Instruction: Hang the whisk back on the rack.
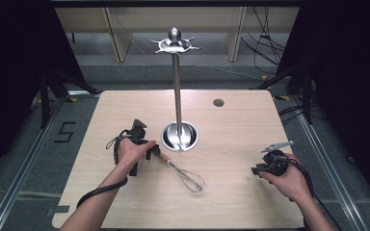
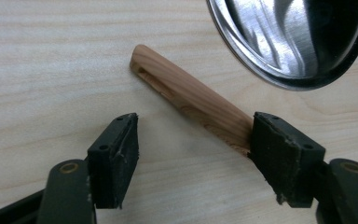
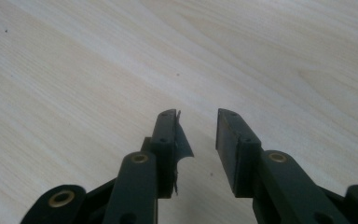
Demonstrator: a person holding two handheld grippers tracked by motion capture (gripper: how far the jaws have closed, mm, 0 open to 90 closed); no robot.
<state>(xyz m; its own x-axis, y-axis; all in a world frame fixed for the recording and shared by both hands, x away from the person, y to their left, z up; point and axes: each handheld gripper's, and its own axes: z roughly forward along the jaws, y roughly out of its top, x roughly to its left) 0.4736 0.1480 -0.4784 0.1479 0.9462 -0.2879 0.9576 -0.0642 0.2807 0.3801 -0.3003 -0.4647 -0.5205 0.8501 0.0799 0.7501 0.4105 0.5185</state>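
Right tool (image 1: pixel 256 169) is parked low on the bare surface (image 1: pixel 241 130), jaws a little apart and holding nothing. My left tool (image 2: pixel 193 140) is down over the whisk (image 1: pixel 183 174), jaws wide either side of its wooden handle (image 2: pixel 191 100), one pad touching it but not clamped yet. So I'm at the grab step: close on the handle, then lift. Looks like it belongs on the hooks of the steel stand (image 1: pixel 177 91) just behind, base almost touching.
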